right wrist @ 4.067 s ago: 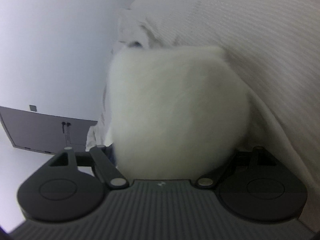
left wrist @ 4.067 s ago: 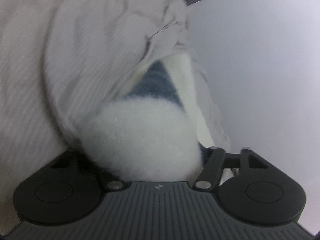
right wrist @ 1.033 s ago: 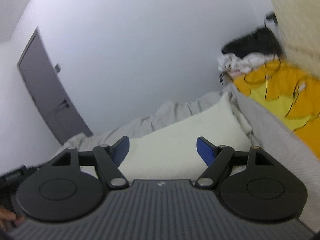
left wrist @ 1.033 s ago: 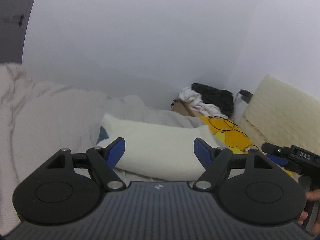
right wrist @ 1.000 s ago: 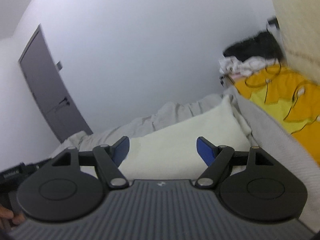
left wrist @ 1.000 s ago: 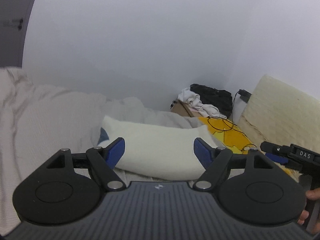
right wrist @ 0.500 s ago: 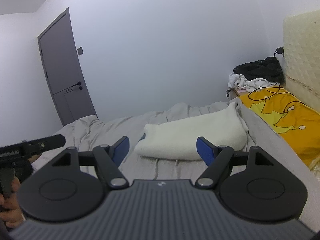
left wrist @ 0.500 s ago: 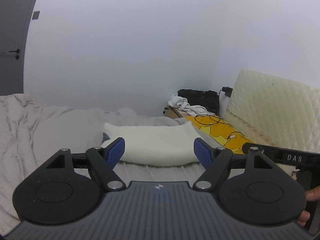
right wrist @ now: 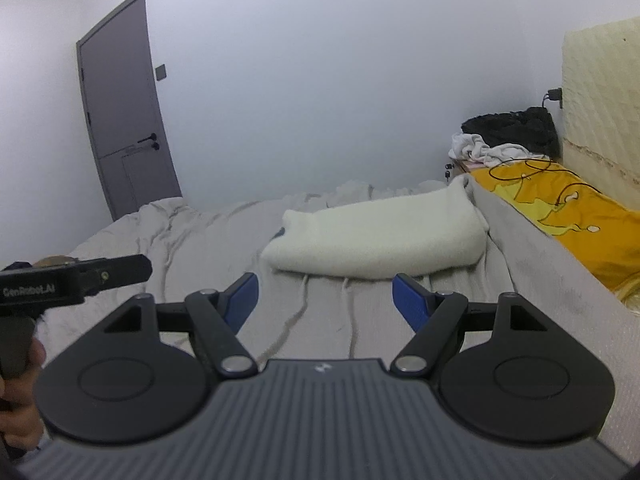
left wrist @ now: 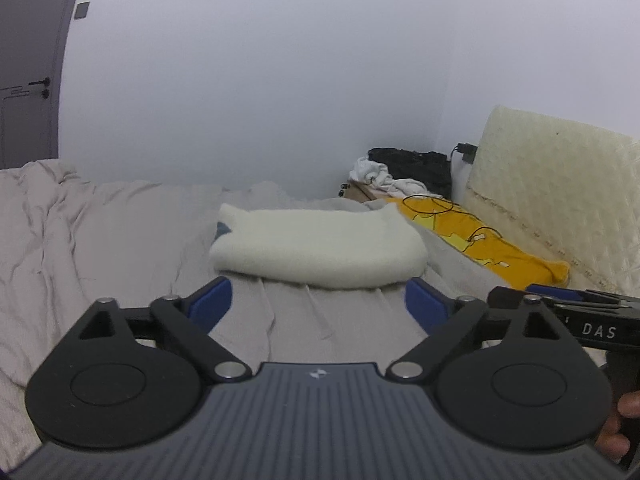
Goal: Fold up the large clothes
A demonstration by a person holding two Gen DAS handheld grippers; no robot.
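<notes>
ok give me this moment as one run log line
left gripper: open, empty | right gripper: open, empty | folded fluffy white garment: lying on grey bedsheet

Folded white garment (left wrist: 320, 254) lies on bed (left wrist: 100, 240) beyond empty, just-widened left hand-held gripper (left wrist: 318, 306).

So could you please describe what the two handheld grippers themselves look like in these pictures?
Both are matt black. The left gripper and the right gripper each have a ribbed dark grey top plate with a small white logo, two round black discs, silver pivot pins and black linkage arms ending in blue finger pads. White lettering runs along their sides: "DAS" on the right, "GenRobot.AI" on the left.
</notes>
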